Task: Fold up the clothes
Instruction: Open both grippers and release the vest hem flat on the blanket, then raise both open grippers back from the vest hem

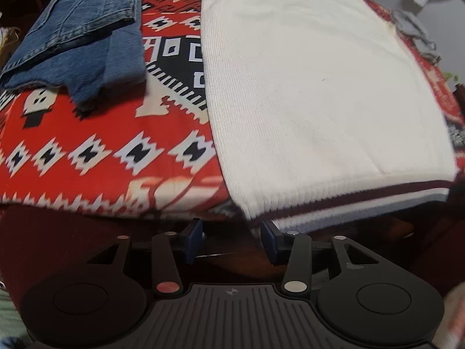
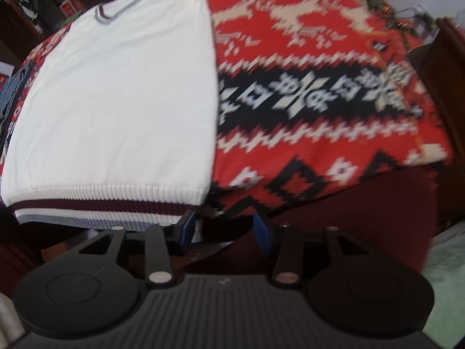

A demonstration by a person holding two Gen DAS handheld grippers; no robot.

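Sweater: a white knit sweater (image 1: 319, 87) is laid flat on the patterned blanket (image 1: 87, 151), directly ahead of both tools. Its sides are seen as straight edges and no sleeves show, so a lengthwise fold is judged to be in place; whether a crosswise fold is due cannot be settled.
Hem: the ribbed hem with the maroon stripe (image 2: 101, 205) lies nearest the tools and hangs slightly over the near blanket edge.
Collar: the striped V-neck (image 2: 116, 14) lies at the far end, well away from the tools.
Left tool (image 1: 231, 240): jaws spread, nothing pinched; the hem's left corner is just ahead of its right finger.
Right tool (image 2: 223, 231): jaws spread, nothing pinched; the hem's right corner is just beside its left finger.
Jeans: folded blue jeans (image 1: 78, 37) are placed ahead and to the left of the left tool, apart from the sweater.
Grey cloth: a crumpled grey item (image 1: 412, 32) lies beyond the sweater's far right edge.
Support: the blanket is draped over a dark red surface (image 2: 348, 218); whether a table or a bed cannot be told.
Risk, layers: only the top knit layer may be pinched at a corner, so the tucked layers would slide out.
Risk, blanket: the blanket may be caught with the hem and dragged.
Risk, skew: uneven lifting of the corners would skew the fold.
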